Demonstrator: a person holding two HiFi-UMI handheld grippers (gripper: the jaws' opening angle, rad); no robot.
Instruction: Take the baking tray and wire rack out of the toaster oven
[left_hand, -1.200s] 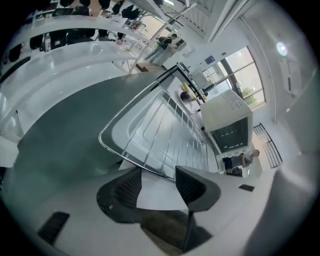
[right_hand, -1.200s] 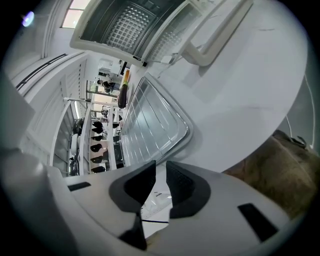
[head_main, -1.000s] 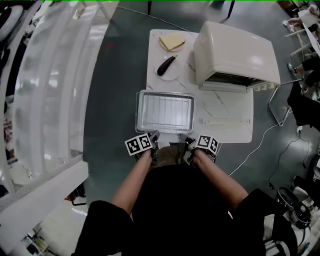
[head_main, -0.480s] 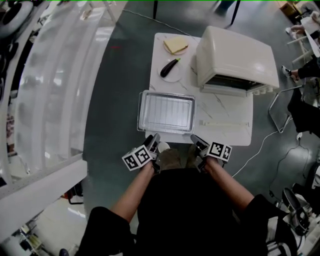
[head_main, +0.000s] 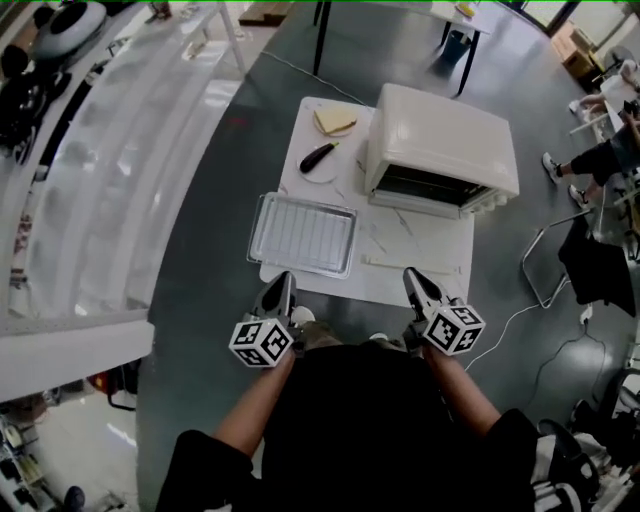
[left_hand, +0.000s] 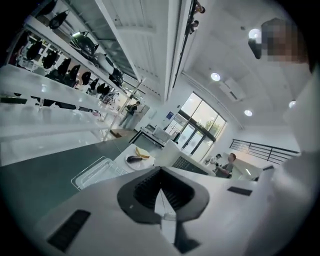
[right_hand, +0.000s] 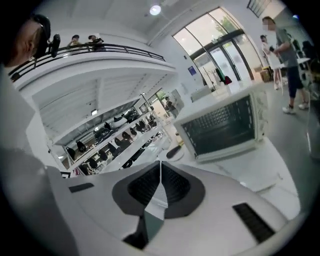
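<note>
**Spotter:** Both pieces look out to me. The baking tray (head_main: 300, 269) lies on the front left corner of the desk (head_main: 420, 240), well apart from the toaster oven (head_main: 440, 140). The bars of the wire rack (head_main: 303, 233) show inside it.

**Coach:** And your tools are empty. The left gripper (head_main: 281, 288) has its fingers pressed together with nothing between them. The right gripper (head_main: 413, 279) has just been closing, and its fingers meet on nothing too. Both hang over the near edge of the desk.

**Spotter:** So what's left is a clean finish, I'd say. Keep both grippers high as you draw off, because the tray's near rim lies just ahead of your left one.

**Coach:** Watch the tray's left rim. It seems to sit at the very edge of the desk, perhaps a little over. If you judge it unsteady, push it inward with shut fingers, flat and slow, so the rack doesn't jump.

**Spotter:** The oven's glass door (right_hand: 220, 127) looks closed in the right gripper view, so I can't tell whether anything is left inside. The eggplant (head_main: 318, 156) on its plate (head_main: 325, 176) is well out of your way.
</note>
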